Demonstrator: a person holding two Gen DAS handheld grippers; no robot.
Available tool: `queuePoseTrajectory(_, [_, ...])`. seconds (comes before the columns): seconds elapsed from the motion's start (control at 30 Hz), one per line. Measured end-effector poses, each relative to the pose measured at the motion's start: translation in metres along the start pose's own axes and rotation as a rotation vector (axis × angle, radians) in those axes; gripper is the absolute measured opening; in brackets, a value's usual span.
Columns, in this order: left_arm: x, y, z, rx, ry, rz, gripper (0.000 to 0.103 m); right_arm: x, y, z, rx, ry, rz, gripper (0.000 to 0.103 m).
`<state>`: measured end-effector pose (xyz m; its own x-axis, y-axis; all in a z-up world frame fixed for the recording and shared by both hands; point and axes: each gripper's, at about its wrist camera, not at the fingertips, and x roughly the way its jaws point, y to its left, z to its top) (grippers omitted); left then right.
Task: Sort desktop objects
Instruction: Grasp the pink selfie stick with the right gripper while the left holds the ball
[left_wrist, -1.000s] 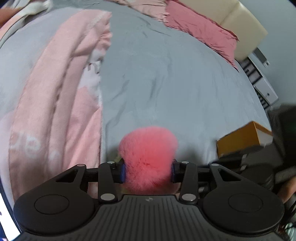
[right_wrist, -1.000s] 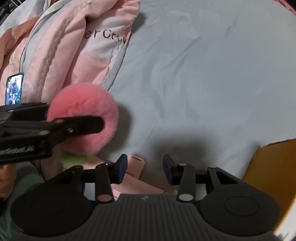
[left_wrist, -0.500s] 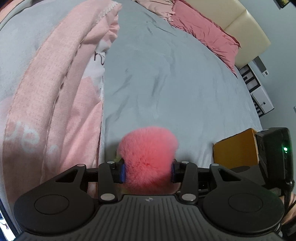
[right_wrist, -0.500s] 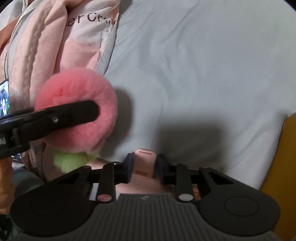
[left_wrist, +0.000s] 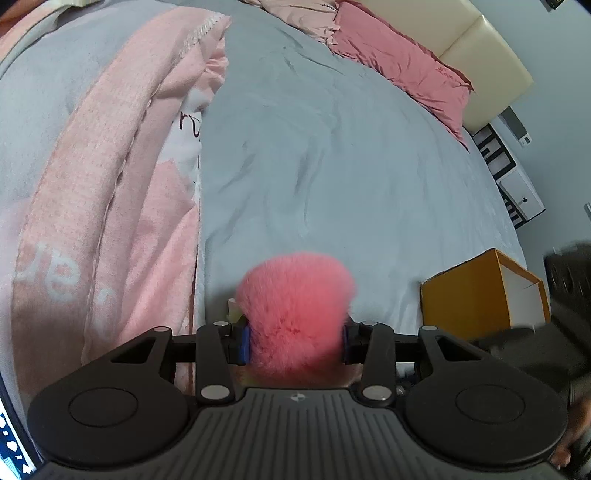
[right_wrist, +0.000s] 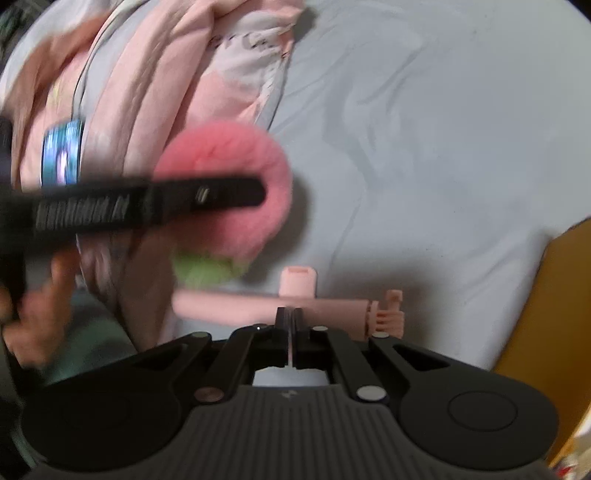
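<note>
My left gripper (left_wrist: 295, 339) is shut on a fluffy pink pom-pom (left_wrist: 295, 295) and holds it above the grey bedsheet (left_wrist: 351, 166). The right wrist view shows the same pom-pom (right_wrist: 255, 229) from the side, with a green tuft (right_wrist: 207, 269) under it and one black left finger (right_wrist: 221, 194) across it. My right gripper (right_wrist: 291, 317) has its jaws closing and almost together on a thin part of a pale pink plastic piece (right_wrist: 229, 304). That piece lies crosswise, with a tab on top and comb-like teeth at its right end.
An orange box (left_wrist: 476, 295) stands on the bed at the right and fills the right edge of the right wrist view (right_wrist: 546, 314). A folded pink blanket (left_wrist: 122, 184) lies at the left with a lit phone (right_wrist: 62, 151) on it. Pink pillows (left_wrist: 399, 62) lie far back.
The right jaws went from wide apart to nearly together on the pink plastic piece, which now shows crosswise in front of them. The left gripper kept the pom-pom still.
</note>
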<state>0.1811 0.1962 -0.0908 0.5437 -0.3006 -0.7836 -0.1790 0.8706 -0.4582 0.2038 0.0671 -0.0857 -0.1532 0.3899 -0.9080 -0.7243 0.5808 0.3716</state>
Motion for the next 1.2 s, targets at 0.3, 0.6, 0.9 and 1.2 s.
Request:
queuePoseTrajectory(0.3, [0.004, 0.009, 0.004, -0.048, -0.013, 0.04, 0.047, 0.054, 0.006, 0.02, -0.062, 0.149, -0.11, 0.046])
queuePoseTrajectory(0.6, [0.008, 0.011, 0.003, -0.047, 0.001, 0.004, 0.047, 0.033, 0.013, -0.014, -0.154, 0.102, -0.084, 0.028])
queuePoseTrajectory(0.9, [-0.006, -0.02, -0.005, 0.09, 0.024, -0.021, 0.047, -0.011, 0.024, -0.074, -0.194, 0.031, -0.132, 0.022])
queuePoseTrajectory(1.2, [-0.05, -0.042, -0.034, 0.143, 0.017, -0.022, 0.047, -0.009, 0.05, -0.109, -0.353, -0.07, -0.202, 0.019])
